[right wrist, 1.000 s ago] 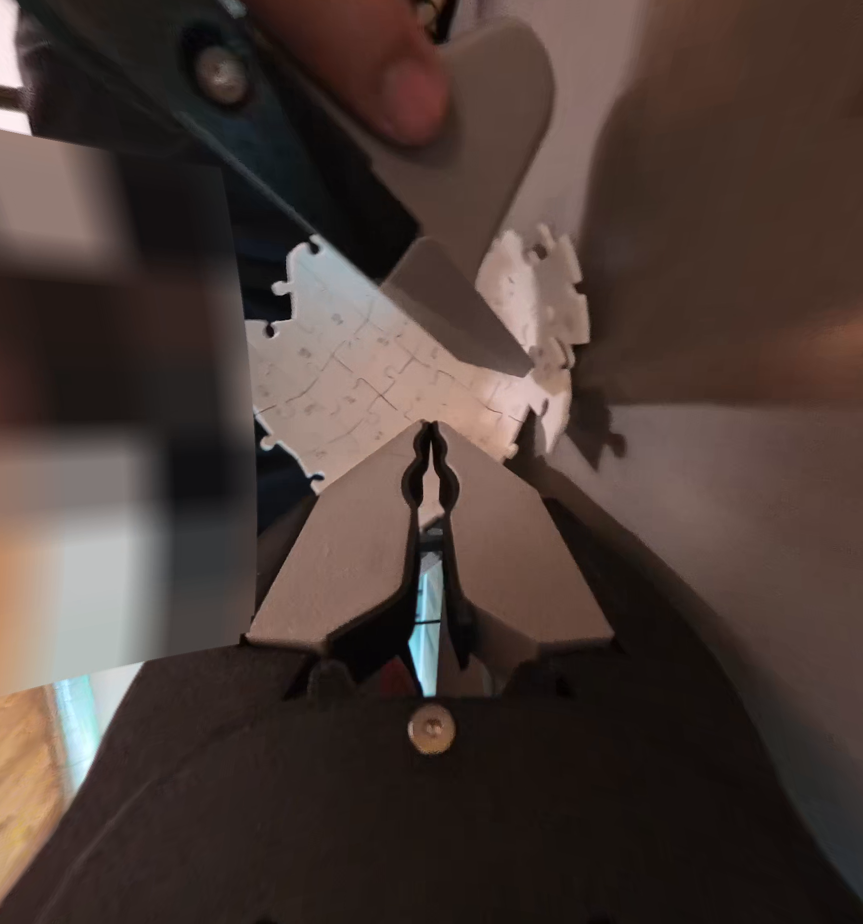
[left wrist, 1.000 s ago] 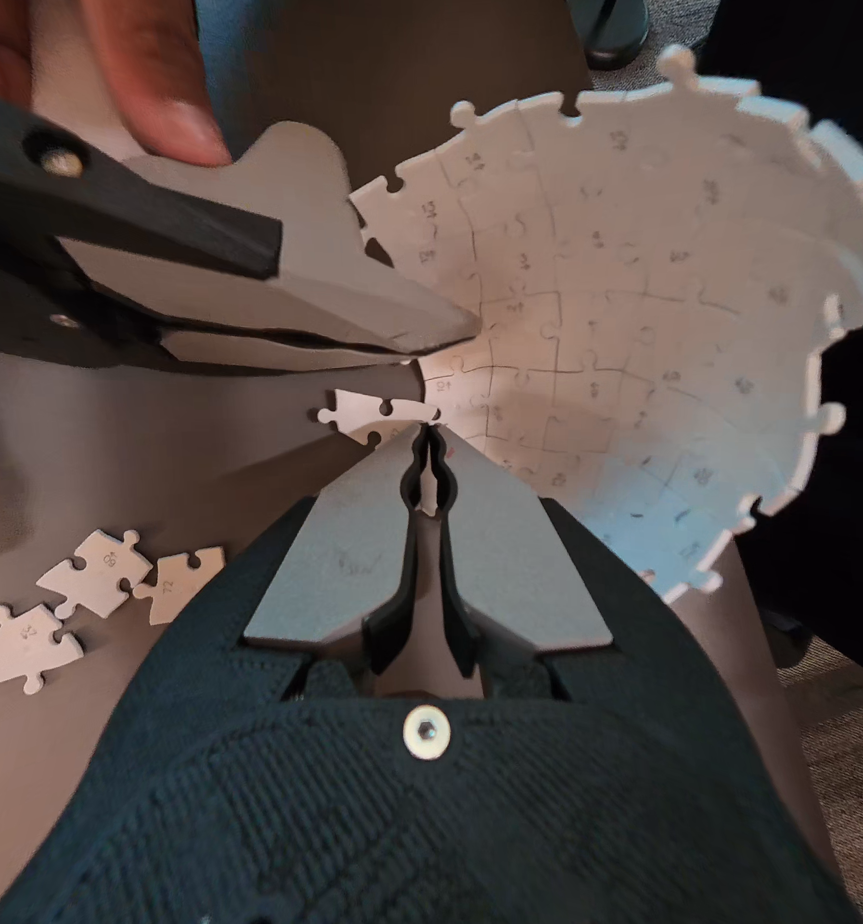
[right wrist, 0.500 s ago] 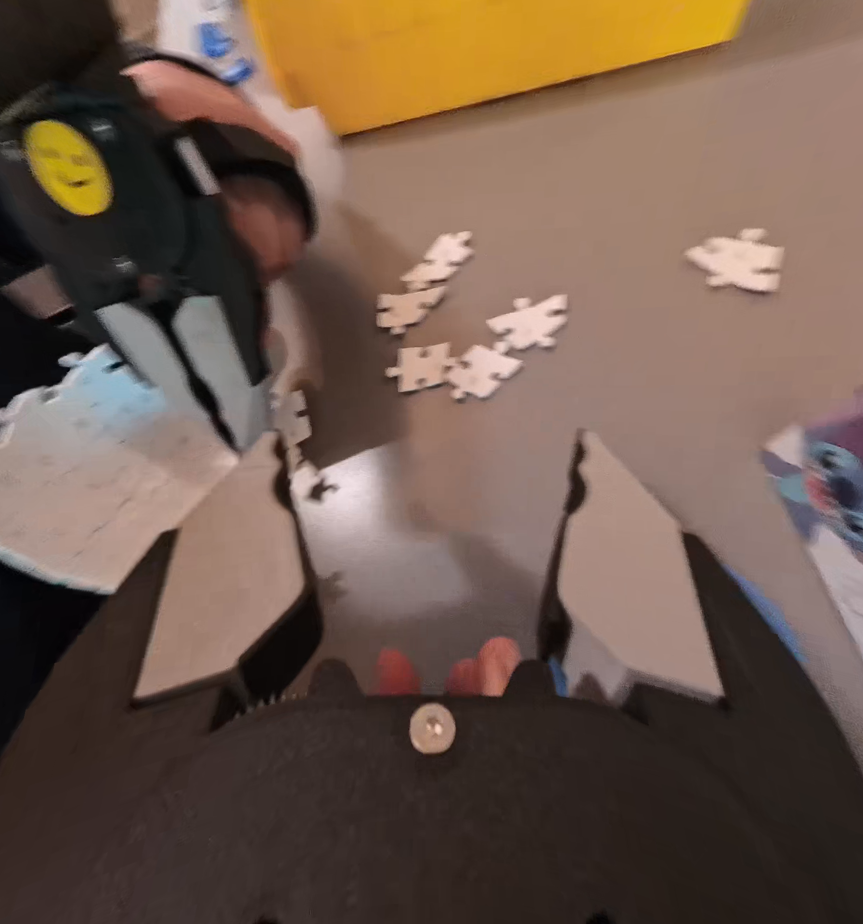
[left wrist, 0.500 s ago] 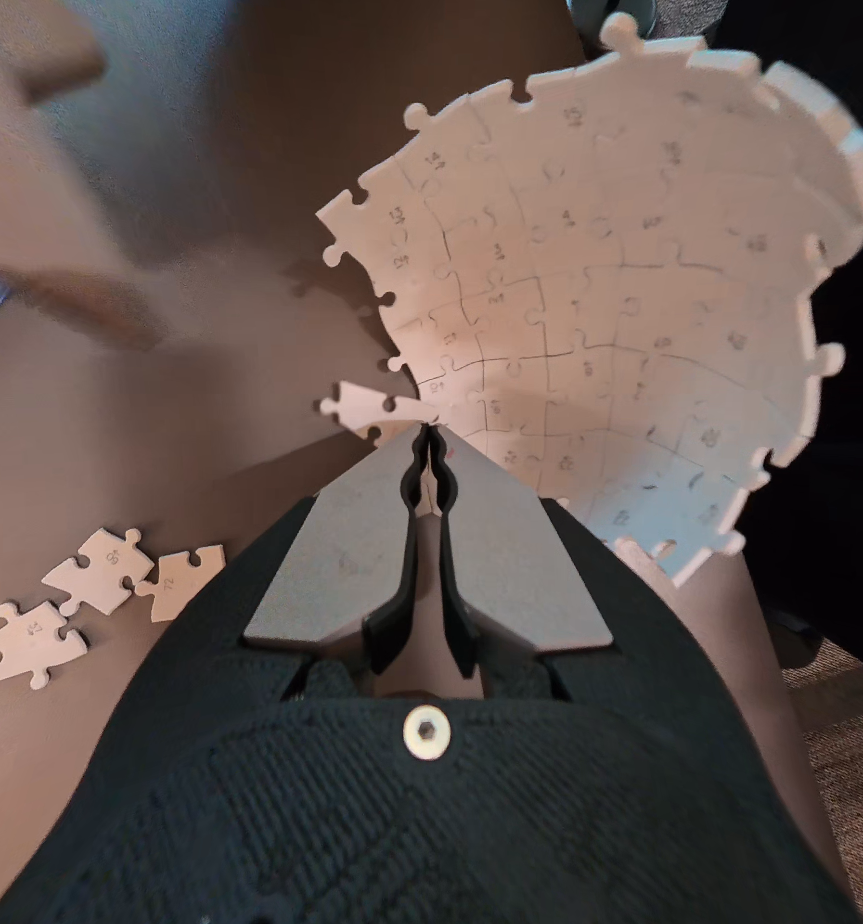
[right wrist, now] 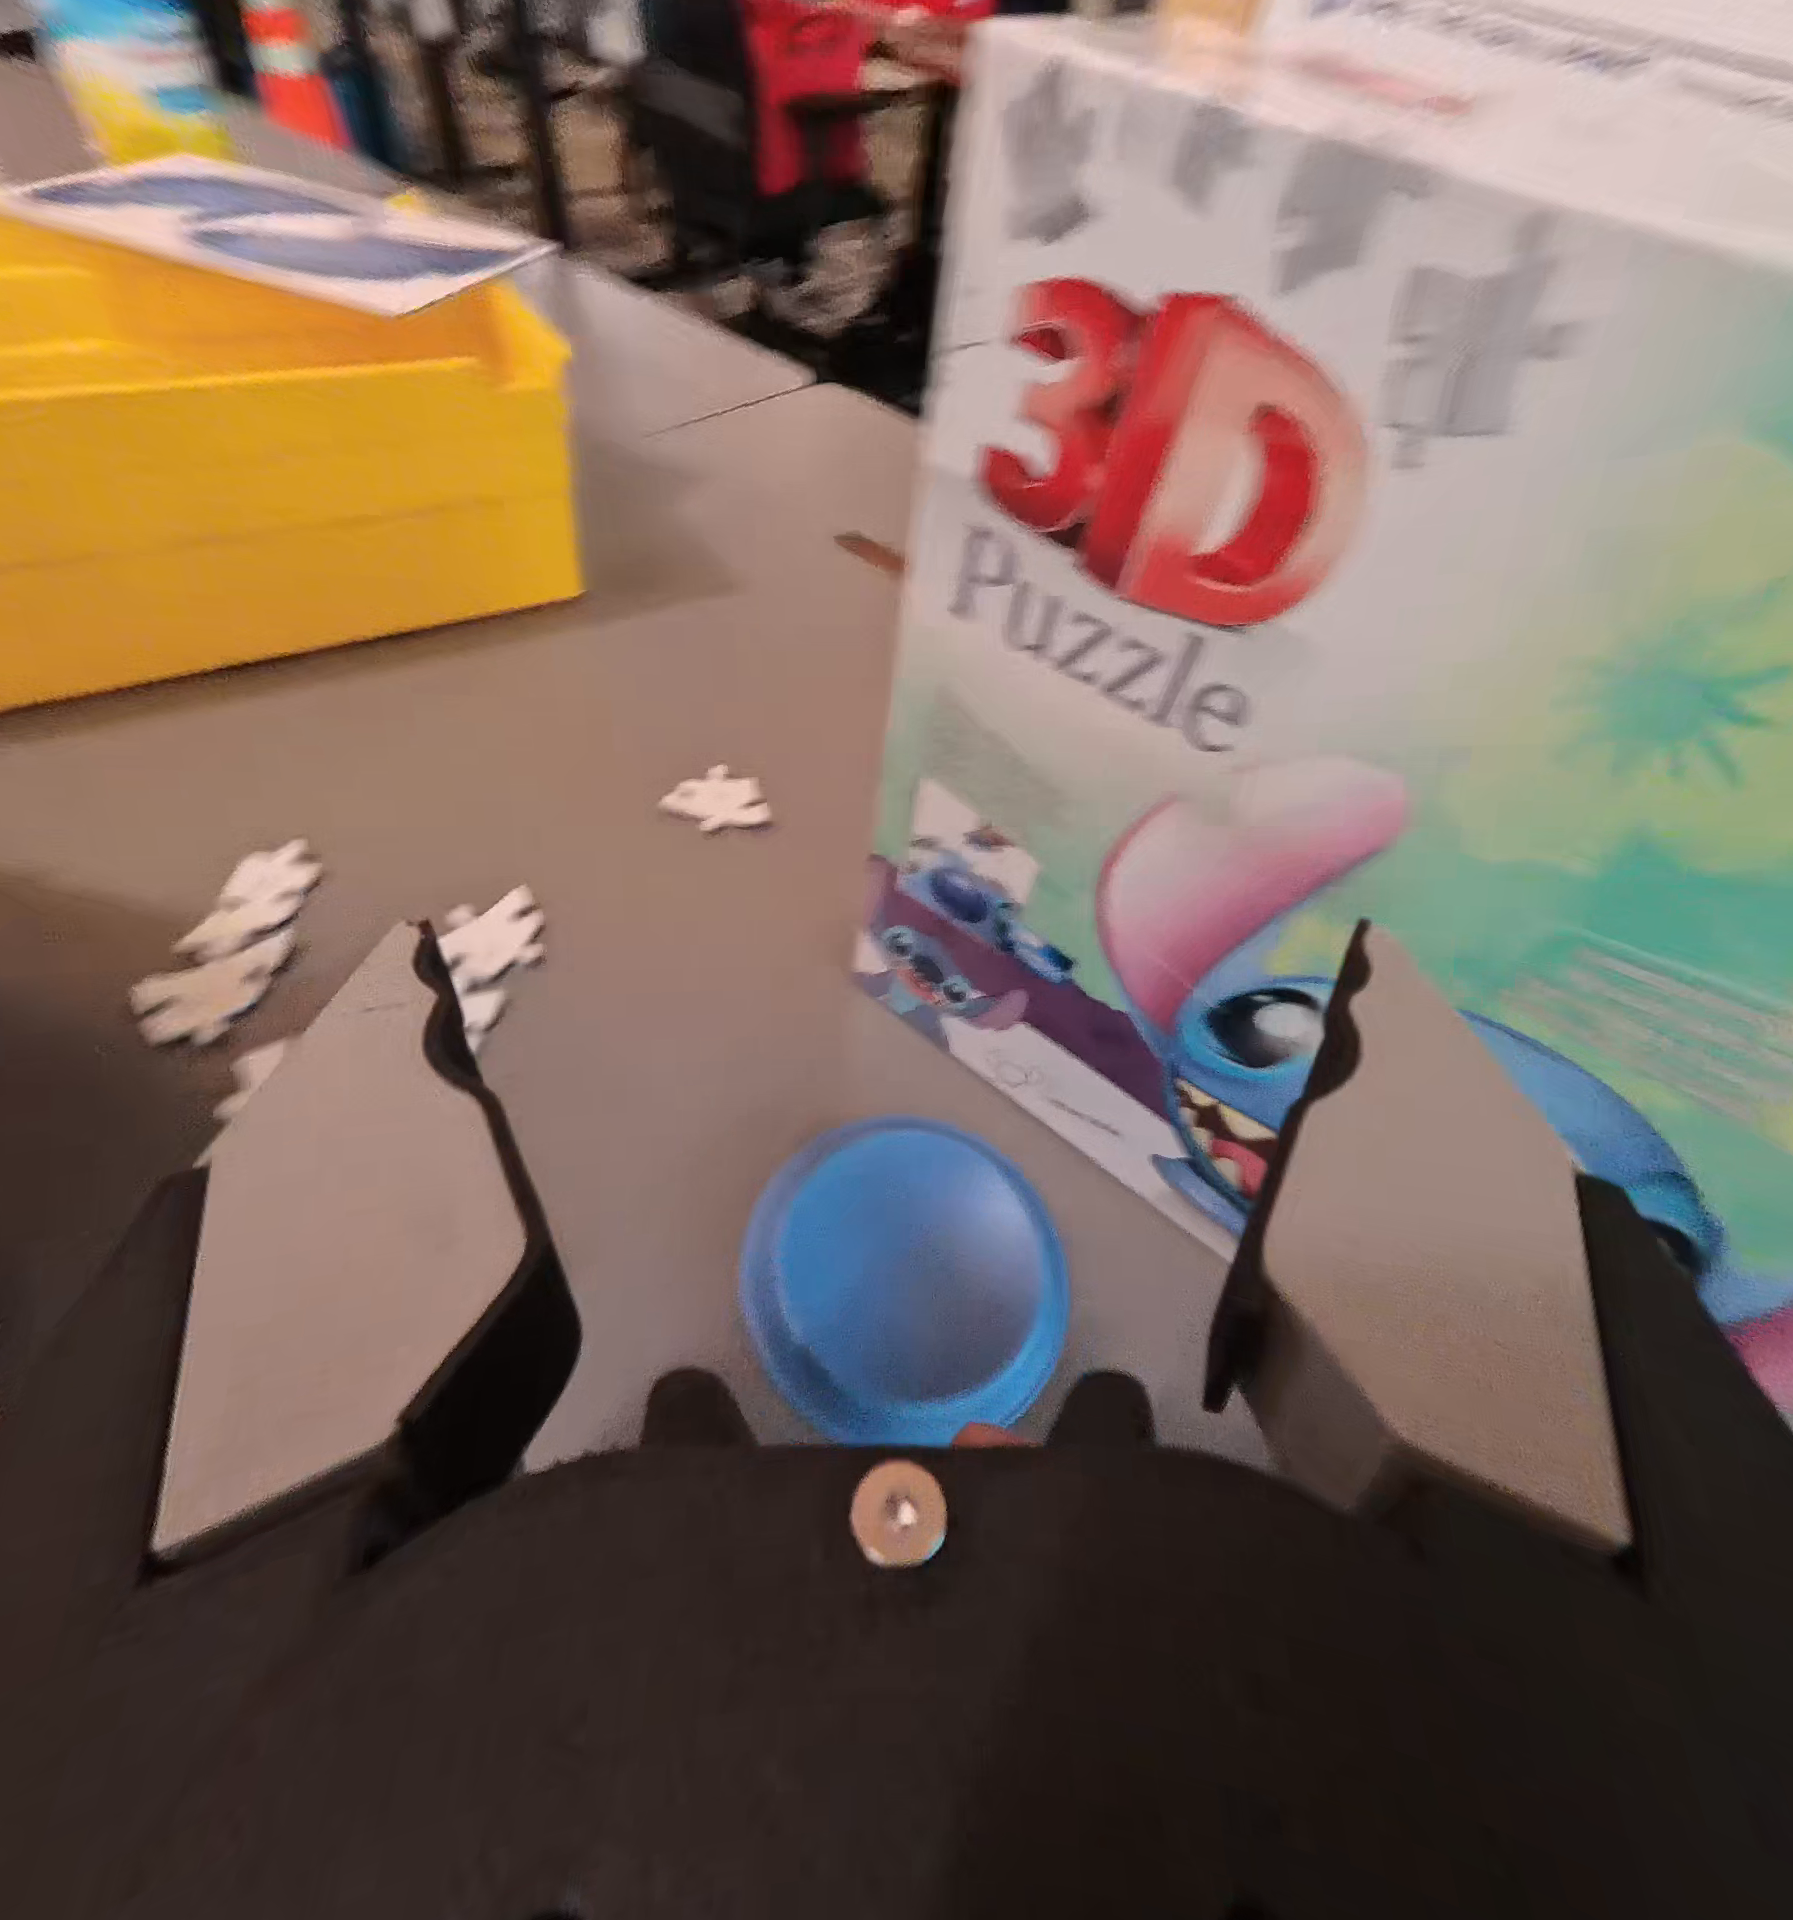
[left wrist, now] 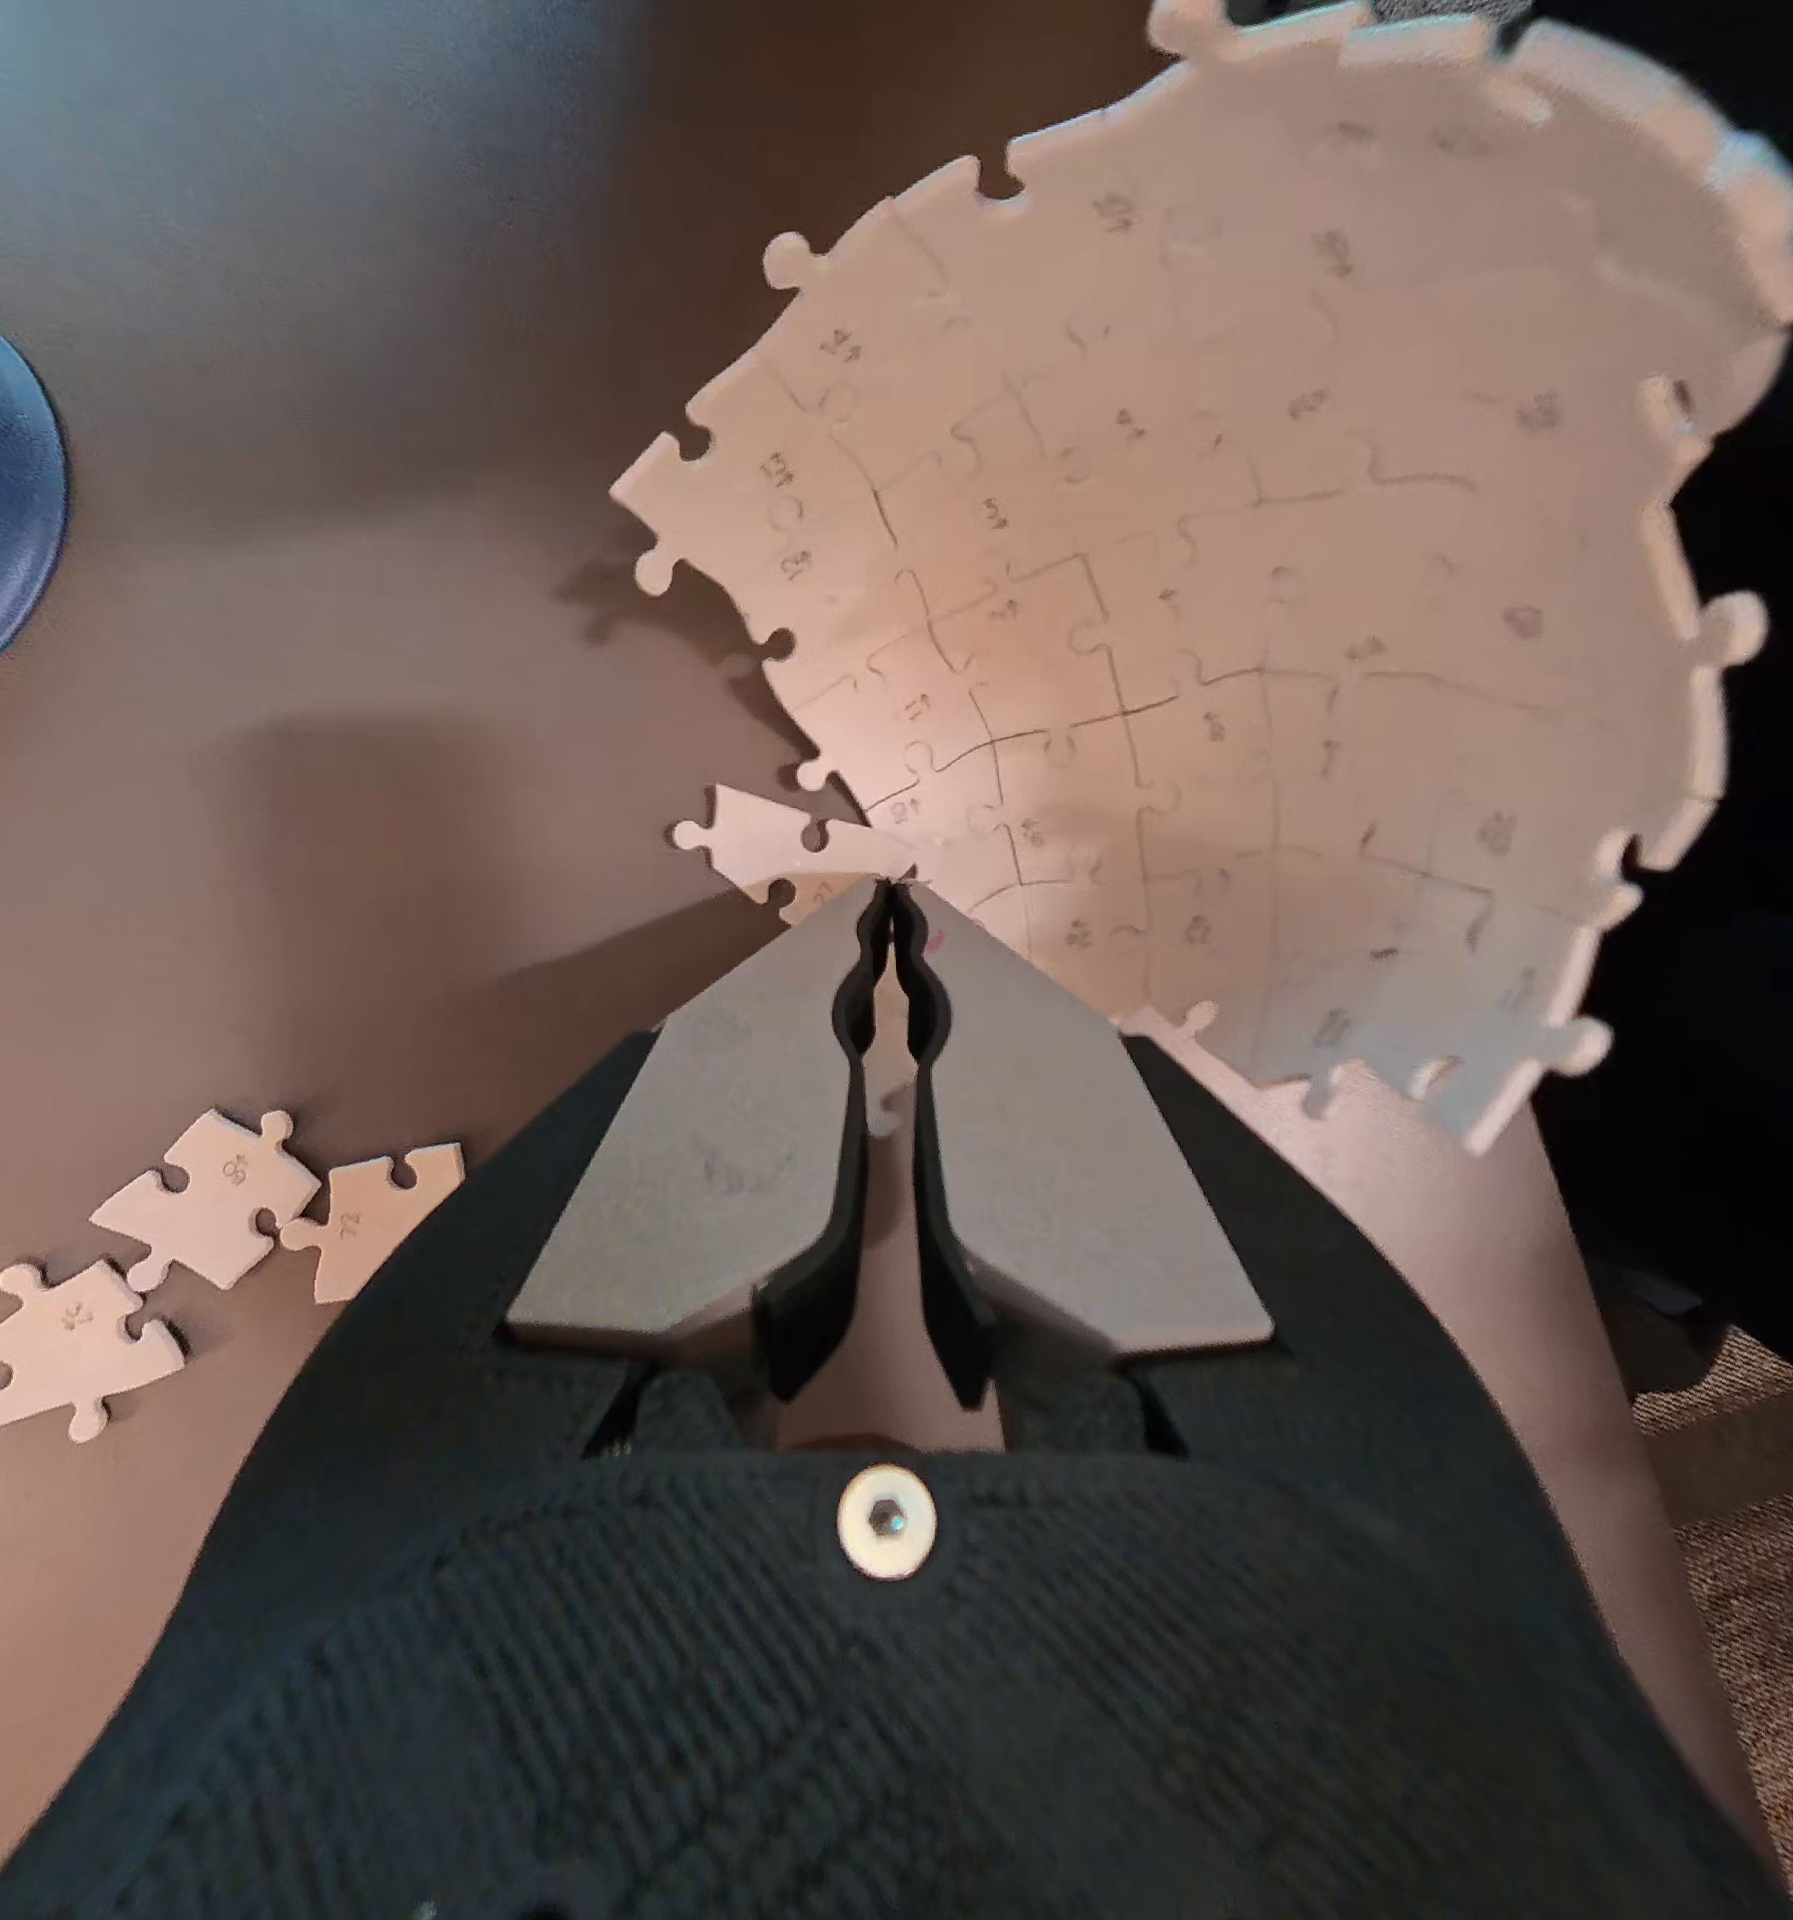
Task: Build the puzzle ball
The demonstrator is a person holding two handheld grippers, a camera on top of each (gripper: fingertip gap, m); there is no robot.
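Fingers, left gripper [left wrist: 887, 883]: pressed together, pinching the edge of the curved white part-built puzzle shell [left wrist: 1235, 623] at its 7 o'clock rim, shell raised over the brown table [left wrist: 300, 779]. Fingers, right gripper [right wrist: 892, 945]: spread wide, empty. Round blue plastic dish [right wrist: 902, 1278]: between them, contents none. Yellow plastic tray [right wrist: 237, 520], 10 o'clock: printed sheet on top. Loose white puzzle pieces [right wrist: 237, 945]: on table.

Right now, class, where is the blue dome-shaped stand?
In the right wrist view, the blue stand sits on the table between the open right gripper's fingers, just left of the upright puzzle box.
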